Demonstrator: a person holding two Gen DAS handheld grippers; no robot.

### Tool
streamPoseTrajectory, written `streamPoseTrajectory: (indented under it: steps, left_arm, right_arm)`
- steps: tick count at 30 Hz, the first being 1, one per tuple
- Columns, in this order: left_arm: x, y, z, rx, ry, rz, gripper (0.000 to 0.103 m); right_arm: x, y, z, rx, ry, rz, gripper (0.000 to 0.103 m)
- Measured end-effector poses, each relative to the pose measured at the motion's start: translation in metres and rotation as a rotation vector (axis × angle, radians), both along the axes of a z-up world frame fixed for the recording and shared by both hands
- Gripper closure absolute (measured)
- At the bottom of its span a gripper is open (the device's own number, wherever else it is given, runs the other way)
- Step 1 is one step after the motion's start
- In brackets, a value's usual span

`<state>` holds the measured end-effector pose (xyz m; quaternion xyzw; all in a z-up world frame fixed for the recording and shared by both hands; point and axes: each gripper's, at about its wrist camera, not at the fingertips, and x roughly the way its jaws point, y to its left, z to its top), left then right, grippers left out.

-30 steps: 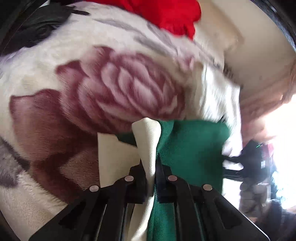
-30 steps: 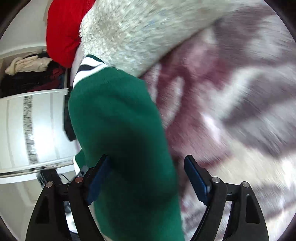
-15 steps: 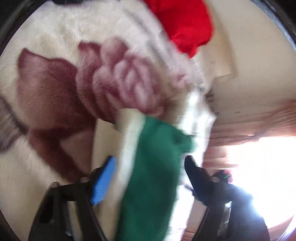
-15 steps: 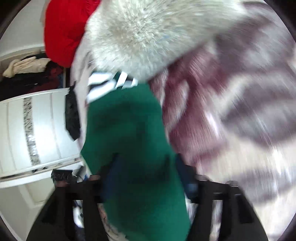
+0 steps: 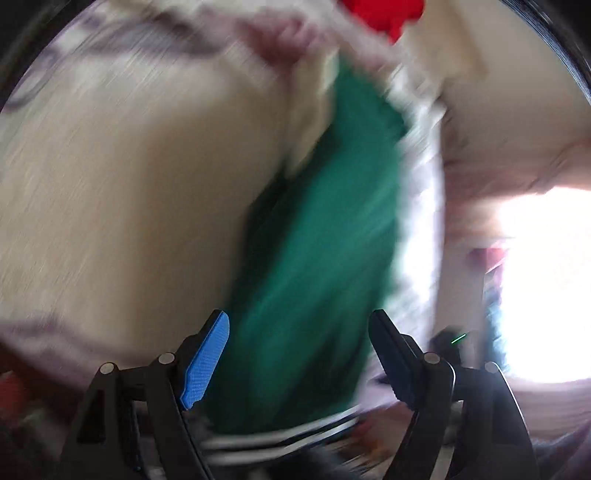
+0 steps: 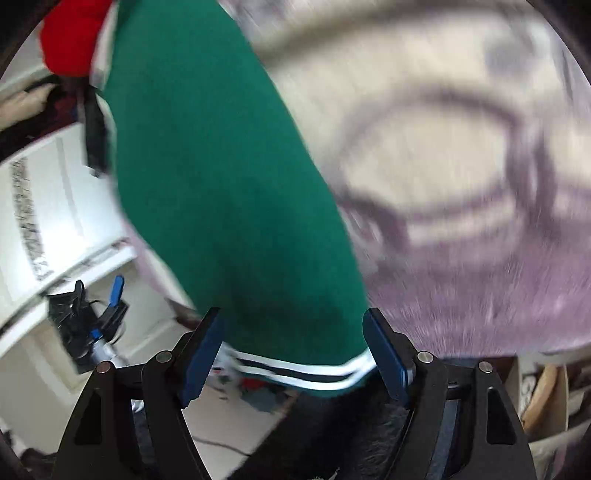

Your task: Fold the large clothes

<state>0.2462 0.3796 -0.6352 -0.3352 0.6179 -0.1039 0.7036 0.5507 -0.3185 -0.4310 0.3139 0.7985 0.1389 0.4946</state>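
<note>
No readable brand, label or writing in either view; both views are motion-blurred. Left gripper [image 5: 299, 354]: jaws spread wide, blue pad on the left finger [image 5: 207, 363], dark pad on the right one, nothing pinched. The green garment [image 5: 325, 258] runs up through the gap between them, from its black-and-white striped hem [image 5: 280, 441] low in the frame to a point up near the top; whether cloth brushes either pad, can't tell through the blur. Right gripper [image 6: 293, 354]: jaws also spread wide, both blue pads showing, not clamped on anything. Same green garment [image 6: 221, 177] fills the gap, striped hem [image 6: 295, 371] sitting right between the fingertips, the hem's ends next to both pads; contact unclear. Garment lies on a fluffy cream blanket [image 5: 129, 206] with a purple-mauve floral print [image 6: 461, 177], which takes up most of both views. In the left view a cream fabric panel [image 5: 310, 107] lies alongside the green, on its left edge near the top. Further off: a red garment [image 5: 384, 14] at the far end of the blanket, seen in the right view too [image 6: 70, 33]. Beyond the blanket edge in the right view, a white cabinet [image 6: 48, 206] and a second black-and-blue gripper-like tool [image 6: 92, 325] on the floor side. Left view's far right is blown-out window light [image 5: 543, 284].
</note>
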Motion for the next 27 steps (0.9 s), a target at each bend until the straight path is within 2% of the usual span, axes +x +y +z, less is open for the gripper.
streamPoseTrajectory:
  steps: [3, 5, 7, 8, 10, 13, 15, 16, 18, 19, 20, 22, 23, 24, 27]
  left_arm:
    - [-0.038, -0.008, -0.039, 0.104, 0.047, -0.1, 0.026]
    - [-0.054, -0.008, -0.061, 0.15, 0.076, -0.15, 0.026]
    - [-0.06, -0.004, -0.085, 0.169, 0.124, -0.164, 0.024]
    - [-0.063, 0.004, -0.097, 0.117, 0.142, -0.14, 0.018]
    - [-0.06, 0.015, -0.104, 0.033, 0.15, -0.078, 0.014]
    - [-0.052, 0.014, -0.106, -0.018, 0.161, -0.082, 0.0]
    - [-0.049, 0.014, -0.109, -0.034, 0.163, -0.046, 0.0]
    - [-0.052, 0.018, -0.11, -0.048, 0.16, 0.001, 0.0]
    - [-0.058, 0.027, -0.112, -0.09, 0.146, 0.131, 0.0]
    - [-0.063, 0.034, -0.113, -0.125, 0.143, 0.215, 0.0]
    - [-0.064, 0.037, -0.114, -0.147, 0.145, 0.244, 0.0]
    - [-0.062, 0.041, -0.114, -0.177, 0.159, 0.257, 0.0]
    - [-0.062, 0.041, -0.109, -0.181, 0.161, 0.259, 0.0]
    - [-0.061, 0.041, -0.102, -0.187, 0.152, 0.253, 0.0]
    - [-0.058, 0.02, -0.078, -0.196, 0.066, 0.139, 0.0]
  right_arm:
    - [-0.039, 0.023, -0.031, 0.011, 0.029, -0.01, 0.025]
    - [-0.057, 0.048, -0.044, -0.01, -0.007, 0.071, 0.026]
    - [-0.077, 0.058, -0.054, -0.061, 0.019, 0.105, 0.035]
    - [-0.087, 0.061, -0.059, -0.058, 0.058, 0.115, 0.036]
    - [-0.099, 0.061, -0.06, -0.033, 0.109, 0.113, 0.035]
    - [-0.101, 0.045, -0.044, -0.025, 0.048, 0.116, 0.03]
    - [-0.104, 0.028, -0.032, -0.018, -0.004, 0.102, 0.02]
    - [-0.101, 0.021, -0.028, -0.011, -0.04, 0.086, 0.02]
    - [-0.101, 0.013, -0.042, 0.022, -0.065, 0.047, 0.019]
    - [-0.092, 0.01, -0.038, 0.033, -0.07, 0.031, 0.019]
    - [-0.089, 0.009, -0.044, 0.064, -0.08, 0.017, 0.019]
    - [-0.089, 0.011, -0.057, 0.077, -0.075, 0.027, 0.018]
    - [-0.088, 0.014, -0.065, 0.095, -0.07, 0.016, 0.01]
    - [-0.086, 0.014, -0.067, 0.109, -0.07, -0.004, 0.008]
    - [-0.092, 0.02, -0.066, 0.16, -0.09, -0.064, 0.01]
